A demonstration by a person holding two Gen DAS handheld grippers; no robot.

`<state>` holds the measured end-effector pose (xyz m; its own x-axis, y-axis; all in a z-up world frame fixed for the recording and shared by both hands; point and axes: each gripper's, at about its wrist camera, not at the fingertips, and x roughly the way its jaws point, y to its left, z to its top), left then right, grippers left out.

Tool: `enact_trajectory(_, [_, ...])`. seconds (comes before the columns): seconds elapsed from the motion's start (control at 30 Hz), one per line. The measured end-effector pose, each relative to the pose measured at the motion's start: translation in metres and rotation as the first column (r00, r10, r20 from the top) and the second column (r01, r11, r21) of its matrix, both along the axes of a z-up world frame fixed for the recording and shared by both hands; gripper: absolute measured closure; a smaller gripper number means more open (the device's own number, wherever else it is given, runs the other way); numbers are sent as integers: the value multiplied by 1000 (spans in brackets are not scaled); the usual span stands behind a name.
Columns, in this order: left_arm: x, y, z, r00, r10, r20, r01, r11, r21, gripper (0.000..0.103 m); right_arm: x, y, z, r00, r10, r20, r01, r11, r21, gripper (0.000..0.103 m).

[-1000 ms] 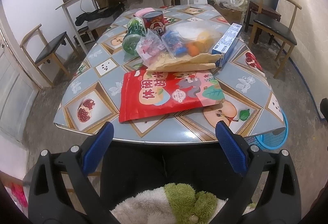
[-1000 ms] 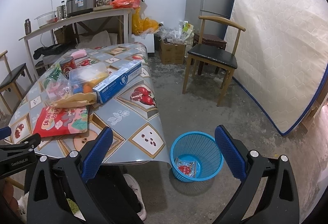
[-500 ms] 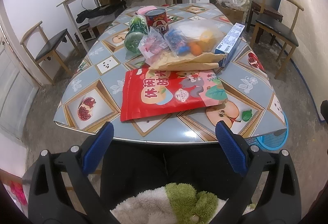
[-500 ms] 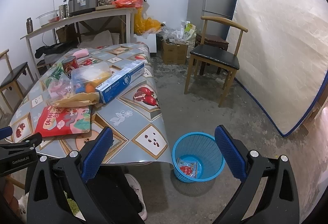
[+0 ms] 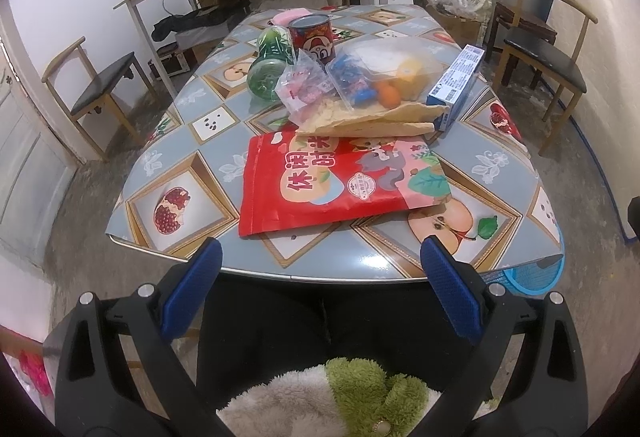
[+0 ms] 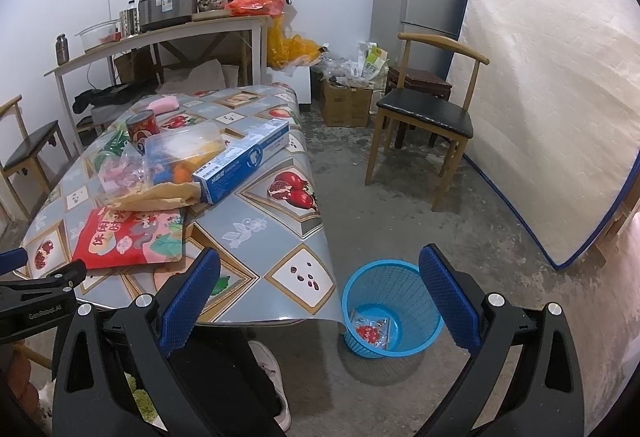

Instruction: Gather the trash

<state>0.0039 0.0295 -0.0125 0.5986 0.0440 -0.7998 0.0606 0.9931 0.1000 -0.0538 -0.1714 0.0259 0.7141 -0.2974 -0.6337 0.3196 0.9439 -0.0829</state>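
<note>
The left gripper (image 5: 320, 277) and right gripper (image 6: 320, 277) both hung with fingers spread wide, holding nothing. A red flat snack pouch (image 5: 336, 181) lay near on the fruit-patterned table (image 5: 192, 125); the blue mesh plastic wastebasket (image 6: 394, 311) stood on the floor to the right

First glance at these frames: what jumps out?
The big red snack pouch lies flat at the near end of the fruit-patterned table, with a heap of clear bags and a blue carton behind it. On the floor by the table corner stands a blue mesh bin holding one wrapper.
</note>
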Motion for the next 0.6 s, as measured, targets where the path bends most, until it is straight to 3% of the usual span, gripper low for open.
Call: enact_trajectory(0.6, [9,32,0,998,51,42,-49,998,-37,7,18,10,1,995,90,32,-92,994,55,6])
